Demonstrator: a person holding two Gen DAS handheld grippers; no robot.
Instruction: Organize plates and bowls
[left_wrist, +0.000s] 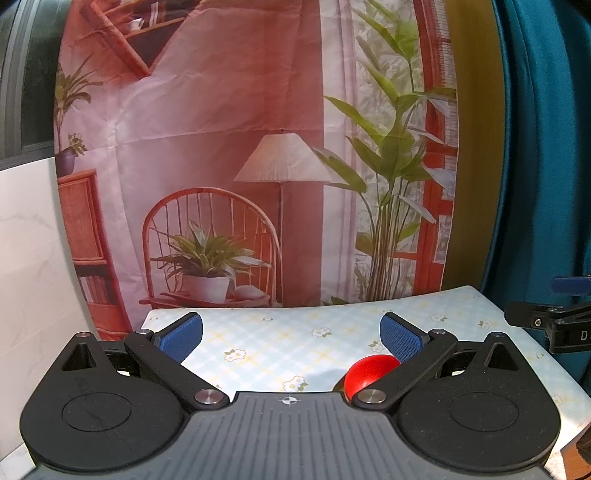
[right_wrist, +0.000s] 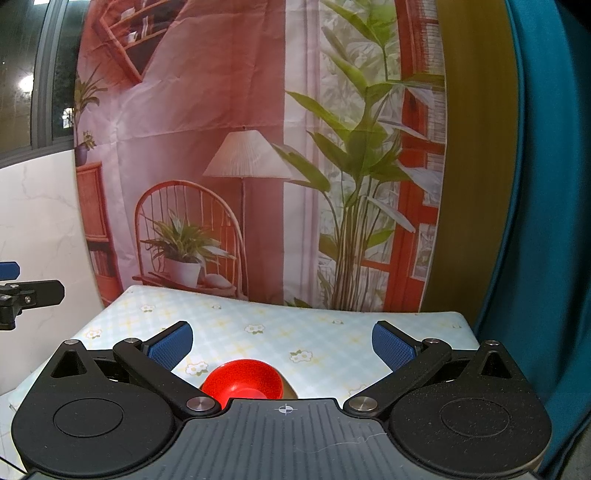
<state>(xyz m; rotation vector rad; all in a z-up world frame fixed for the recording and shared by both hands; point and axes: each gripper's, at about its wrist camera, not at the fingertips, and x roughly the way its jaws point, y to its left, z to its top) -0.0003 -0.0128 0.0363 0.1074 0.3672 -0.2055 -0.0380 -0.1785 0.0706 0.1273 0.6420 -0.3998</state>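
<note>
- White marble-look wall panel (left_wrist: 29, 236) at the far left, standing behind the table edge.
- Left gripper (left_wrist: 291, 334) with black arms and blue ribbed pads (left_wrist: 183, 334), spread wide above the table, nothing between the pads.
- Table with pale blue checked cloth printed with small white flowers (left_wrist: 280, 332), seen under both grippers.
- Printed fabric backdrop showing a rattan chair, a floor lamp and green plants (left_wrist: 236, 147), hanging behind the far table edge.
- Small glossy red bowl (right_wrist: 242, 382) lying on the cloth, near the camera, partly hidden by the gripper body; in the left wrist view seen just behind the right finger of the left gripper.
- Right gripper (right_wrist: 282, 345) of the same black and blue build, also opened wide and empty, above the cloth beyond the red bowl.
- Teal curtain (right_wrist: 546, 221) at the far right.
</note>
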